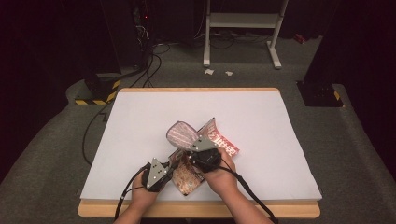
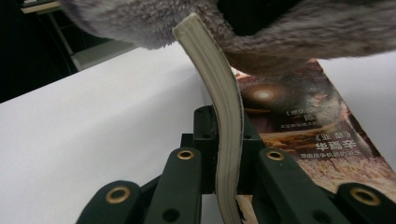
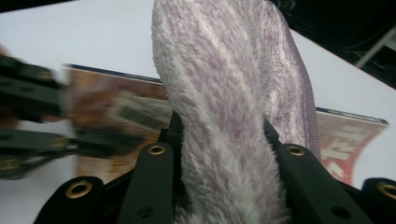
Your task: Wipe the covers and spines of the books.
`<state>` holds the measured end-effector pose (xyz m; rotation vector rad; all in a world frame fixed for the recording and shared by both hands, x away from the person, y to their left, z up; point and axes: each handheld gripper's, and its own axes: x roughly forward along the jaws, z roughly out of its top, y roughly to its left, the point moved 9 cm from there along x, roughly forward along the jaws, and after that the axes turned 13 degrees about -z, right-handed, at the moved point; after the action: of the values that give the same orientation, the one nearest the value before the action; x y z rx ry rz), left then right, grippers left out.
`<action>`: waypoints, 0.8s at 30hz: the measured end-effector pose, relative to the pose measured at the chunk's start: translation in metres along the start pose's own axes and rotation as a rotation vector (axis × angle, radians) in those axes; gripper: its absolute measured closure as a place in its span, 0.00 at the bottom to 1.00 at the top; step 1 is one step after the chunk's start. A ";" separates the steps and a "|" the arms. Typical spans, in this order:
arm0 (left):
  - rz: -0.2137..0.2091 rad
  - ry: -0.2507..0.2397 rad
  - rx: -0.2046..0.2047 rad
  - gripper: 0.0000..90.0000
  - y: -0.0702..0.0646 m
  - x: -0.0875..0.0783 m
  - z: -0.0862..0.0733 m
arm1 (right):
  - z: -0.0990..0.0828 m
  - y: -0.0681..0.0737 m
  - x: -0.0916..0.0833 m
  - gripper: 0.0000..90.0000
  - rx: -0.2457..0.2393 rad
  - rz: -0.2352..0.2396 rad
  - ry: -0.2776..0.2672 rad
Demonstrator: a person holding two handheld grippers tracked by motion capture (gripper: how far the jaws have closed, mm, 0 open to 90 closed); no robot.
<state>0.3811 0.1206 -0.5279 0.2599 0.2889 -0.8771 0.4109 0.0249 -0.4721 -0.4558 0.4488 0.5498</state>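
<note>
A thin book (image 1: 223, 141) with a red and brown cover lies partly open on the white table (image 1: 140, 121). My left gripper (image 1: 170, 169) is shut on the book's page edge (image 2: 229, 140), which stands up curved between the jaws. The printed cover (image 2: 303, 126) lies flat to the right of it. My right gripper (image 1: 195, 145) is shut on a fluffy pale purple cloth (image 1: 181, 133) and holds it above the book's middle. The cloth (image 3: 224, 107) rises between the jaws, with the book (image 3: 135, 112) behind it and the left gripper (image 3: 28, 116) blurred at the left. The same cloth (image 2: 140, 23) hangs over the page edge.
The table has a wooden front rim (image 1: 196, 209). Beyond its far edge stand a white frame (image 1: 243, 28), black stands and a base marked with yellow and black tape (image 1: 95, 95), with cables on the grey floor. Bare white surface lies left and right of the book.
</note>
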 end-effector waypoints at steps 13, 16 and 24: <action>0.005 -0.003 0.004 0.93 0.000 0.000 0.000 | 0.010 0.036 -0.025 0.77 -0.056 0.061 -0.040; 0.008 0.002 0.009 0.93 0.000 0.001 0.000 | 0.008 0.027 -0.019 0.77 -0.043 0.051 -0.025; 0.009 0.004 0.016 0.93 -0.001 0.001 0.000 | -0.009 -0.023 0.010 0.77 0.009 -0.049 0.053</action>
<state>0.3813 0.1194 -0.5283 0.2773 0.2847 -0.8705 0.4296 0.0063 -0.4778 -0.4718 0.4892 0.4891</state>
